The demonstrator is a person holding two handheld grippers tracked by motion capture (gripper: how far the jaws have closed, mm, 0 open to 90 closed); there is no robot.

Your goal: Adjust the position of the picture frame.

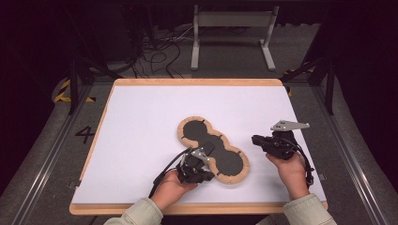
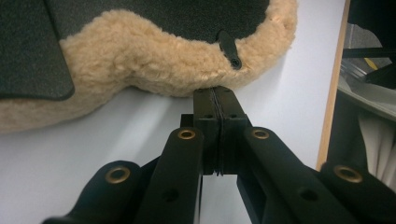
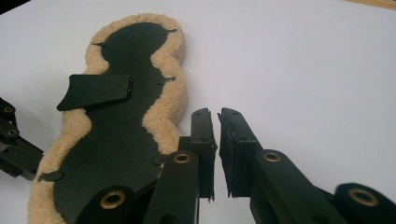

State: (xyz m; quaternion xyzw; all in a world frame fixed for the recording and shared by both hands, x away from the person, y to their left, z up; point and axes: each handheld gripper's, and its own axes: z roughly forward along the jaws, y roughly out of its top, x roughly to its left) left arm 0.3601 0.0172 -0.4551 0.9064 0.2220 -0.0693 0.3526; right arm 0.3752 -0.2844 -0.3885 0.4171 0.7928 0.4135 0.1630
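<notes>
white table [image 1: 141,117] bears a fleece-edged black pad [image 1: 213,149]

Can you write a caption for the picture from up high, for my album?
Two hands hold black tools beside a fleece-edged black pad on a white table.

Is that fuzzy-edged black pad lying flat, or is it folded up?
Flat and spread out. The fleece-edged pad lies black side up on the white table, its tan fleece rim showing all round. One small black flap lifts slightly.

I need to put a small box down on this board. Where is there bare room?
Bare: the white board beyond and left of the fleece-edged pad, and its far right corner. Crowded: the near edge, where the left gripper and right gripper flank the pad.
</notes>
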